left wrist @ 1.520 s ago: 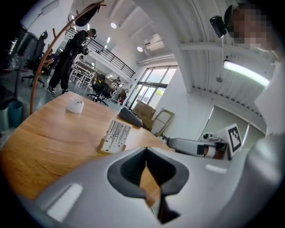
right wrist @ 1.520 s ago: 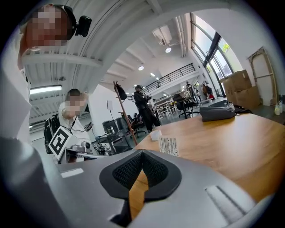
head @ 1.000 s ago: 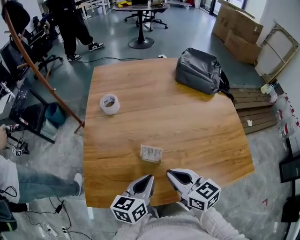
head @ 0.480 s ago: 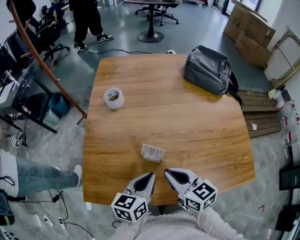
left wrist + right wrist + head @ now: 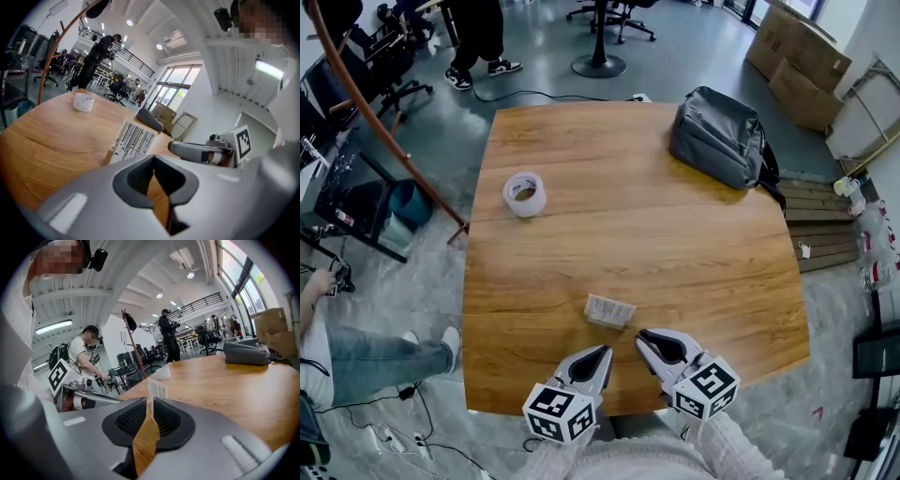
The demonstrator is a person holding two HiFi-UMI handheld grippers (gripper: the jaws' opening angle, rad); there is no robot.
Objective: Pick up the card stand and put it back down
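Right gripper (image 5: 641, 338), low and right of centre in the head view, points at the card stand (image 5: 610, 310) from the near edge of the table (image 5: 675, 244). Its jaws have just been opening and stand a narrow slit apart, with nothing between them. In the right gripper view (image 5: 150, 402) I see bare wood through that slit, and the stand (image 5: 157, 389) upright just beyond the tips, not touching them. Beside it, the left gripper (image 5: 601, 352) has its tips together and holds nothing. Its own view (image 5: 153, 159) shows the stand (image 5: 132, 139) just ahead and a little left.

My arms are cut off at the bottom of the head view. Only the marker cubes (image 5: 558, 414) and the grey finger shells show. A seated person (image 5: 356, 356) at the left edge is cut off too, and someone standing beyond the table shows only as legs (image 5: 478, 28).

The stand's face carries rows of thin black print, too small for me to read. The cubes bear black-and-white square patterns, no words.

The stand sits close to the near table edge. Beyond it the wood is open to a roll of tape (image 5: 524, 194) at the far left and a grey backpack (image 5: 719, 139) at the far right corner, both well apart from the stand. Cardboard boxes (image 5: 797, 56) lean on the floor past the backpack.
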